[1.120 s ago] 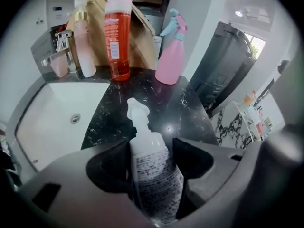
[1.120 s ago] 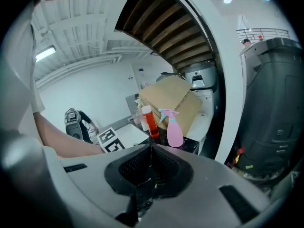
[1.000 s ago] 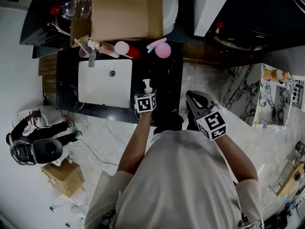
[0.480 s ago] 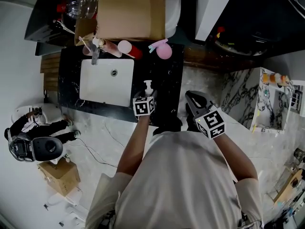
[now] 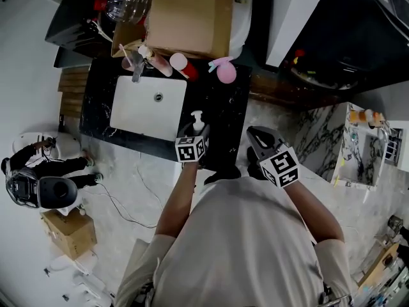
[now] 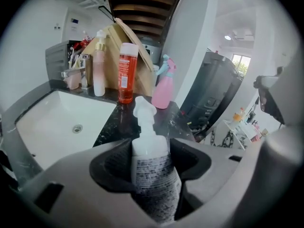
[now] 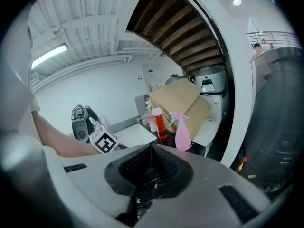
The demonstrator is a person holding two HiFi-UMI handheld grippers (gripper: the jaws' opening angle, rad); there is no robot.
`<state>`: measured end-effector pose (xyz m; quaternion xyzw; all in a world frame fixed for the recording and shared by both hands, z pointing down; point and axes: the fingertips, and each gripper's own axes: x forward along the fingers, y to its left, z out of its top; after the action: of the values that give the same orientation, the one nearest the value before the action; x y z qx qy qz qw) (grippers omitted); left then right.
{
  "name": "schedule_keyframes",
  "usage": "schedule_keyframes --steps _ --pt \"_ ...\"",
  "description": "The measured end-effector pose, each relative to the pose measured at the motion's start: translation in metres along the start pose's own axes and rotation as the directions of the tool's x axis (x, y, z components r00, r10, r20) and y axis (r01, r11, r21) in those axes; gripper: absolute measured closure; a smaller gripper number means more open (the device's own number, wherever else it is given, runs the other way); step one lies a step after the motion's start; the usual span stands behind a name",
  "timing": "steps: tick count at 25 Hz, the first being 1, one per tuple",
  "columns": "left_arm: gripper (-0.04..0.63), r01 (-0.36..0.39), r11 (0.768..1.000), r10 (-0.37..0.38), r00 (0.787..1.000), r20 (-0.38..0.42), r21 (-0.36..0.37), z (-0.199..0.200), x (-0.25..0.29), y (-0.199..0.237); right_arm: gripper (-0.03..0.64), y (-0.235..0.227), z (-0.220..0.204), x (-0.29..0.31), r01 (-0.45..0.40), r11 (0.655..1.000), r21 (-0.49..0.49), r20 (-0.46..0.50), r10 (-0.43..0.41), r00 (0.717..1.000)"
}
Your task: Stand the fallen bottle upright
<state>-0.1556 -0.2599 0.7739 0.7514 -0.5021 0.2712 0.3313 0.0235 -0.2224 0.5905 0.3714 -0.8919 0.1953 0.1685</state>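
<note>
A white pump bottle with a printed label stands between the jaws of my left gripper, over the black counter just right of the sink. In the left gripper view the bottle fills the gap of the left gripper. Both pads press on its sides, and its pump head points up and away. Its base is hidden. My right gripper hovers to the right, off the counter's edge. In its own view the right gripper has its pads together with nothing between them.
A white sink with a faucet lies left of the bottle. At the counter's back stand a red bottle, a pink spray bottle and a cardboard box. A dark appliance is at the right.
My left gripper has risen a little and tipped, with the pump bottle still in it. The right gripper has shifted slightly. The head view has drifted.
</note>
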Motion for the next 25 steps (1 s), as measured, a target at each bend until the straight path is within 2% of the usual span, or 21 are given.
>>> schedule_keyframes --steps 6,15,25 --pt "0.351 -0.005 1.0 0.006 0.998 0.06 -0.007 0.006 -0.019 0.004 0.583 0.007 0.003 -0.004 -0.005 1.0 -0.03 -0.006 0.005 1.0" --pt "0.354 -0.032 0.998 0.024 0.99 0.14 0.058 0.016 -0.035 0.004 0.583 0.021 0.007 -0.003 -0.019 0.998 -0.065 -0.01 0.019 1.0" --pt "0.353 -0.07 0.971 0.015 0.972 0.234 0.228 0.012 -0.043 -0.009 0.583 0.021 0.011 -0.008 -0.01 0.996 -0.093 -0.02 0.008 1.0"
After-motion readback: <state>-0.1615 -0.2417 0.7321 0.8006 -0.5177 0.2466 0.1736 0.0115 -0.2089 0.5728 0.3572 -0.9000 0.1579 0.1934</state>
